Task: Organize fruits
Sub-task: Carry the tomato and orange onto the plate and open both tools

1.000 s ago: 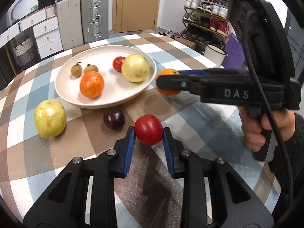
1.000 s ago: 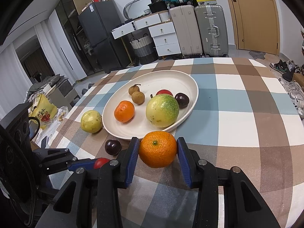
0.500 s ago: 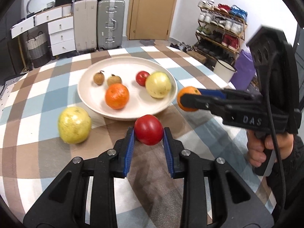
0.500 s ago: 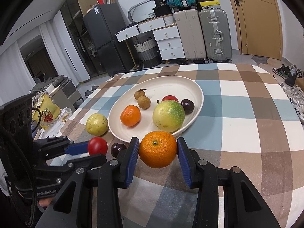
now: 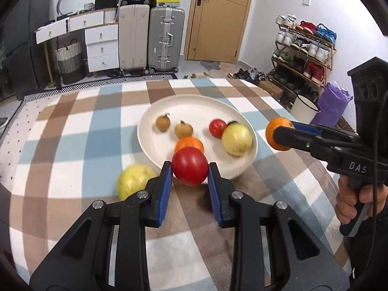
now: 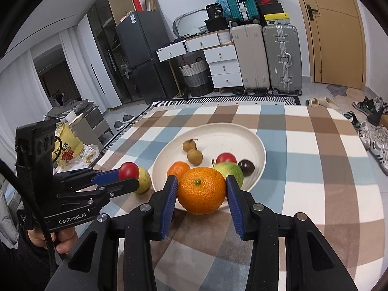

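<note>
Left wrist view. The left tongs (image 5: 190,172) are clamped narrowly on a red tomato (image 5: 189,165), both blue pads pressing its sides, and it hangs clear of the checked table (image 5: 72,150). The white plate (image 5: 150,143) lies just beyond the tongs at twelve o'clock, its near rim hidden behind the tomato. On the plate sit two small brown fruits (image 5: 163,122), an orange (image 5: 191,143) mostly behind the tomato, a second tomato (image 5: 217,127) and a pale green fruit (image 5: 237,139). A yellow fruit (image 5: 134,180) rests on the table at about nine o'clock from the tongs, just off the plate's rim. At three o'clock the right tongs (image 5: 278,134), seen side-on, grip a mandarin (image 5: 275,131).

To do this step well, I judge the tomato should be carried over the rim to a bare patch, lowered until it rests, then released gently so it does not roll.

Right wrist view. The right tongs (image 6: 200,191) are closed on the mandarin (image 6: 201,190), wider than the left pair because the fruit is larger. The plate (image 6: 257,145) lies at twelve o'clock, its rim directly behind the mandarin. At nine o'clock the left tongs (image 6: 126,173) hold the tomato (image 6: 129,170) in front of the yellow fruit (image 6: 145,180). A dark purple fruit (image 6: 246,166) sits in the plate at one o'clock. The bare far half looks safest for setting down.
</note>
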